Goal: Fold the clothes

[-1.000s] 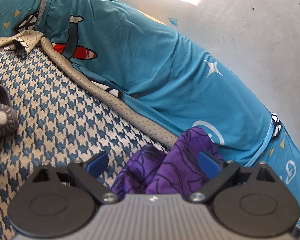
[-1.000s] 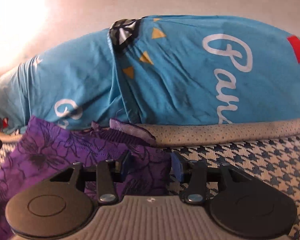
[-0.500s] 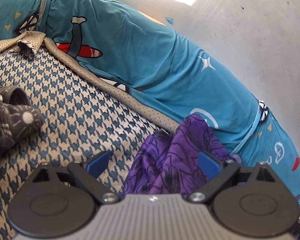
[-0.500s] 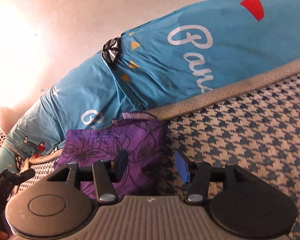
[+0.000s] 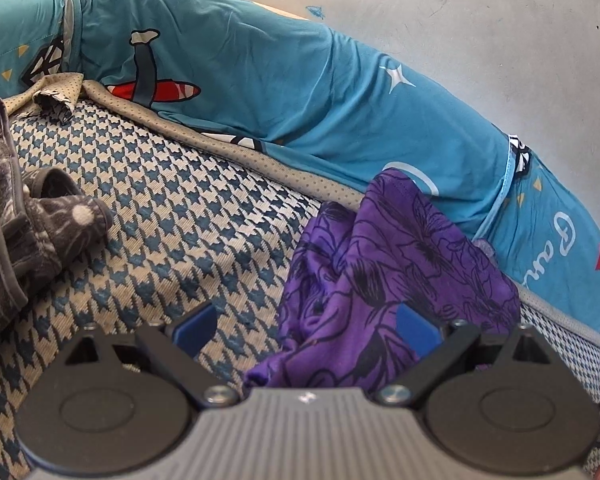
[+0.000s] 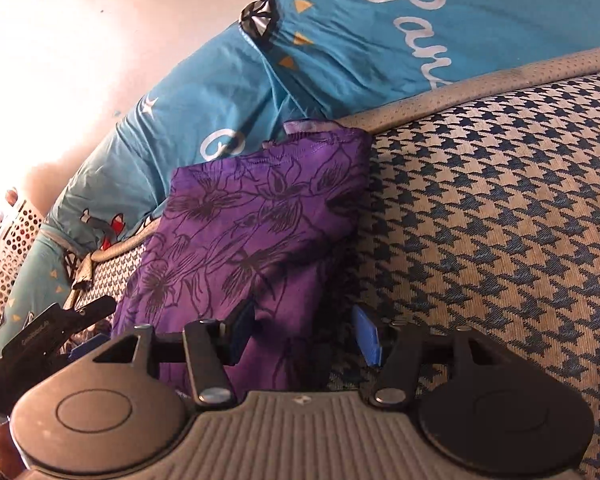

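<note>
My left tongs (image 5: 304,330) stand spread wide, the purple floral garment (image 5: 396,280) bunched loosely between the pads. My right tongs (image 6: 304,332) have just been opening, the garment's edge (image 6: 252,236) between them, unpinched. The houndstooth mattress (image 6: 500,220) lies open at frame right; the teal sheet (image 6: 340,52) borders the top. Since earlier, a grey patterned cloth (image 5: 16,232) has entered at the left.

left tool (image 5: 304,330): ribbed grey body | black round hubs | silver screws | right tool (image 6: 303,338): blue pads
</note>
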